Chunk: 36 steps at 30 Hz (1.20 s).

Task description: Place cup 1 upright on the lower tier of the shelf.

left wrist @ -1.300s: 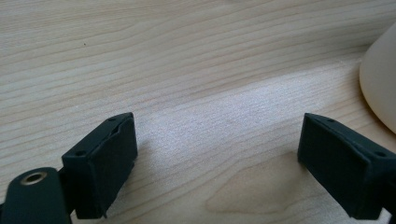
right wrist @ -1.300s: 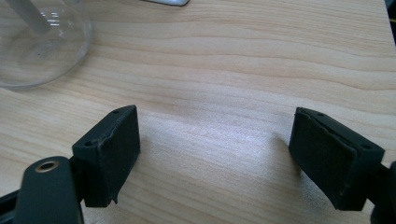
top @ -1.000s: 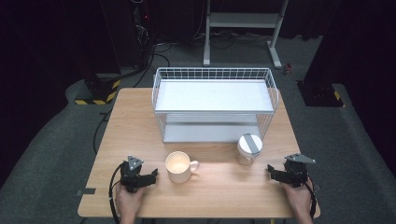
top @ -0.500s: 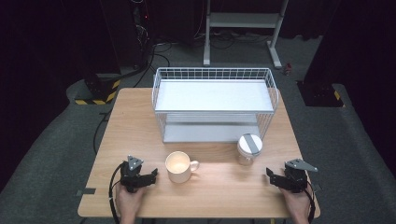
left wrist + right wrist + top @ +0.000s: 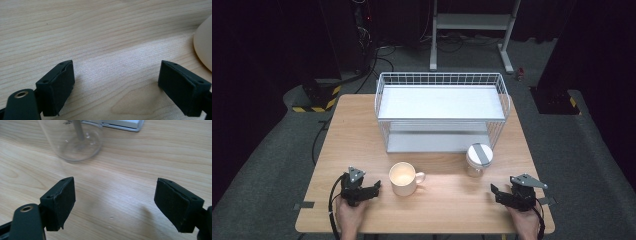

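Slightly lower and nearer the table's front edge than a second ago sits the right gripper (image 5: pixel 495 192); everything else has stayed put. Taking the white wire two-tier rack (image 5: pixel 441 116) as landmark, the pale wooden table (image 5: pixel 357 130) carries it toward the far edge. In front of the rack's left half stands the cream ceramic mug (image 5: pixel 404 178), handle pointing right, upright and well placed for a sideways grasp. In front of the rack's right corner, close to it, stands the clear glass jar with a white and grey lid (image 5: pixel 478 159), also upright. The left gripper (image 5: pixel 377 188) rests just left of the mug, jaws spread wide with only bare wood between them. On the right, the jaws likewise stand apart and empty, aimed at the jar, probably ready to approach.
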Available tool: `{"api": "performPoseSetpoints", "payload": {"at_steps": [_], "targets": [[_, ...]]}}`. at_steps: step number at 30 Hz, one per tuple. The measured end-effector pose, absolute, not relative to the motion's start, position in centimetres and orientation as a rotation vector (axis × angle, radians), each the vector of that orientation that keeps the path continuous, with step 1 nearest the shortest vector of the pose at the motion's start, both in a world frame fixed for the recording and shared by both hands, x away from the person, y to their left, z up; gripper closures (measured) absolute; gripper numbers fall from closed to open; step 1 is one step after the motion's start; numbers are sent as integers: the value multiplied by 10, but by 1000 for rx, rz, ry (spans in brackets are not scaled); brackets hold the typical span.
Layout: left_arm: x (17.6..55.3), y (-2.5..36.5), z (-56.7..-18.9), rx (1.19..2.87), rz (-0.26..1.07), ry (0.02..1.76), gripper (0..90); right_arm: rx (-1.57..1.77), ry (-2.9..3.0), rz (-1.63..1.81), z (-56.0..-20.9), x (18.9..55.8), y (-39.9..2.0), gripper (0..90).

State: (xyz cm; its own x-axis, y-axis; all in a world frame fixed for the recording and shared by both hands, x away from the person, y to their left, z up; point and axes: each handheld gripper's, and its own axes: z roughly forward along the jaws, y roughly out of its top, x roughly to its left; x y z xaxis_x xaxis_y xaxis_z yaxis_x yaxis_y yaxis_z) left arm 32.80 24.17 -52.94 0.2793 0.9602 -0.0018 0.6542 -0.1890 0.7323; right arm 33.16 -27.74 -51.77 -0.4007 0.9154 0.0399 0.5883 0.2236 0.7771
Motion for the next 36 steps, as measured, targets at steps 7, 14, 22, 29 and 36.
{"api": "performPoseSetpoints", "payload": {"at_steps": [7, 14, 22, 29, 36], "targets": [[328, 242, -529, 1926, 630, 1447, 144, 1357, 2094, 1041, -516, 328, -265, 159], [328, 242, -530, 1917, 634, 1450, 151, 1336, 2113, 1051, -517, 329, -255, 151], [328, 242, -529, 1923, 635, 1448, 151, 1312, 2124, 1067, -515, 331, -246, 142], [328, 242, -530, 1917, 635, 1450, 151, 1298, 2119, 1083, -511, 335, -238, 137], [328, 242, -530, 1917, 635, 1450, 151, 1286, 2115, 1093, -506, 344, -230, 127]]}}
